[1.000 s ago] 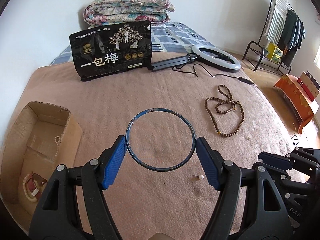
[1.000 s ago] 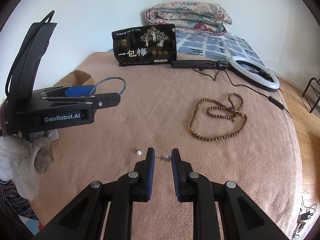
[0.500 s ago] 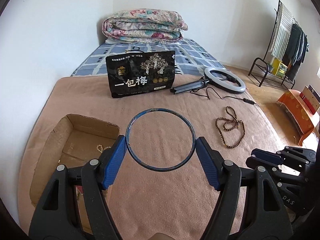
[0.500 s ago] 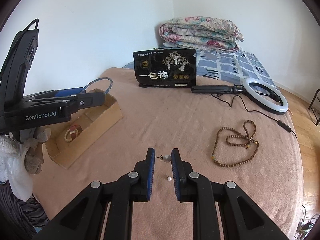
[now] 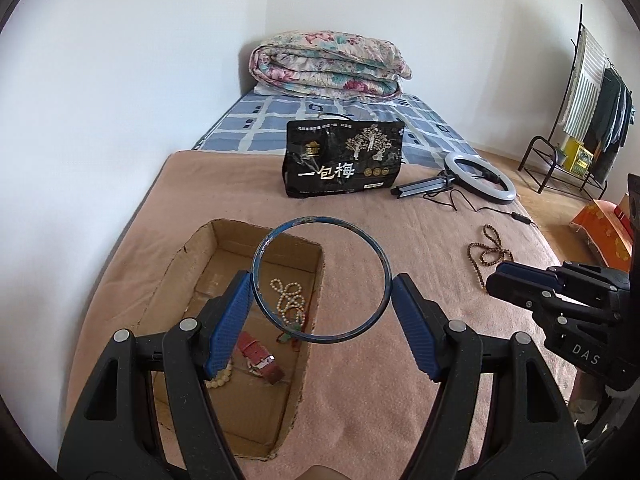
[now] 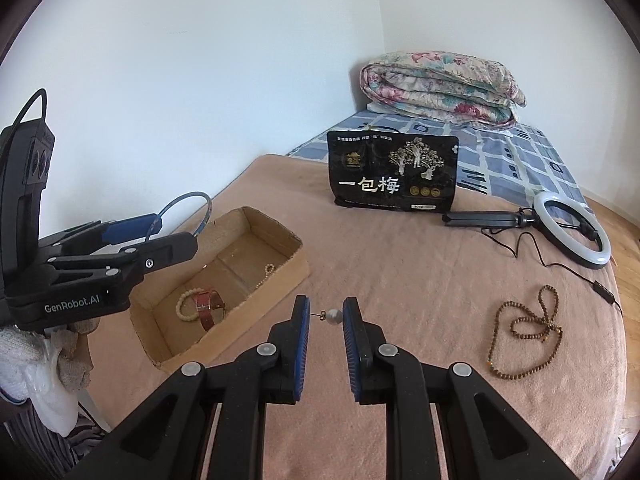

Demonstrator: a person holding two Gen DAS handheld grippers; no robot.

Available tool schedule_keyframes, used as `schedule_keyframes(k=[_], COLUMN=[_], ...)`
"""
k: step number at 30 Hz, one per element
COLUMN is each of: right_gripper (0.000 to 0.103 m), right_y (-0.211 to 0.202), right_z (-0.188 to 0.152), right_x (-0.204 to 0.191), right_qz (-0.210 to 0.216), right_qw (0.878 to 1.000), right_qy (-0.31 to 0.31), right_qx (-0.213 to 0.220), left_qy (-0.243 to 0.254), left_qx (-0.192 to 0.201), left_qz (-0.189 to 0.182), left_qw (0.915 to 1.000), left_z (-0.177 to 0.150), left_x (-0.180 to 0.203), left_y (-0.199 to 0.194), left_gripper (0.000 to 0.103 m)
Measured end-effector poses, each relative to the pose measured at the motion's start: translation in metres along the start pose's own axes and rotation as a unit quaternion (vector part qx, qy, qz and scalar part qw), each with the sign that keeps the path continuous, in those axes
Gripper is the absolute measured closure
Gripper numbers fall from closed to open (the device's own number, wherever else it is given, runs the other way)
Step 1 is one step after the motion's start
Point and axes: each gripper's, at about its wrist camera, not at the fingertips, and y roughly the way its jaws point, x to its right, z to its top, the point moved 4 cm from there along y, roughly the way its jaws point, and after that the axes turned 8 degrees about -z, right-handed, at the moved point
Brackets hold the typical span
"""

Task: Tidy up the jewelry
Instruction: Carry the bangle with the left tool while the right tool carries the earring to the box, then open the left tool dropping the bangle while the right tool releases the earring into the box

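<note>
Moved: we've swung over the box point(image 5: 188, 256), now lower left.
Left gripper point(image 5: 320, 312): grasping bangle point(image 5: 384, 268).
Right gripper point(image 6: 326, 316): pinching pearl stud point(image 6: 334, 316).

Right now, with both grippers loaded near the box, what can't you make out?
- Cardboard box near end, left wrist view: hidden behind the left gripper holding the blue bangle.
- Second pearl earring: in neither view.
- Pearl earring post, right wrist view: too small to judge the grip.
- Bead necklace, left wrist view: partly behind the right gripper.
</note>
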Motion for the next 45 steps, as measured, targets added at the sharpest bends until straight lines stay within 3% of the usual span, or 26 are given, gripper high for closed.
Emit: schedule_keyframes(k=[10,18,40,42,45], right_gripper=[0.088,0.088,0.086,0.076,0.05], right_y=[0.031,0.063,0.114,0.114,0.113], right_z=[0.023,0.033,0.046,0.047,0.049], right_x=[-0.043,-0.071,-0.106,-0.107,-0.105], right_qz=[0.024,0.031,0.047,0.045,0.037], right_qw=[1.0,0.999,0.998,0.998,0.999], right_qy=[-0.012,-0.026,-0.035,-0.031,-0.023], right_qx=[-0.004,-0.014,-0.039,-0.038,-0.029], left_qy=[-0.026,-0.046,-0.073,-0.075,-0.073], left_qx=[-0.004,-0.024,-0.047,-0.049,-0.052], left_qz=[0.04,0.047,0.041,0.042,0.043], left_qw=[0.9989,0.9975,0.9953,0.9951,0.9951], left_z=[-0.014,-0.037,-0.052,-0.052,-0.053], left_x=[-0.071,-0.106,-0.122,-0.123,-0.121], left_y=[-0.02,-0.016,0.0,0.001,0.002], left_gripper=[0.03,0.03,0.03,0.028,0.025])
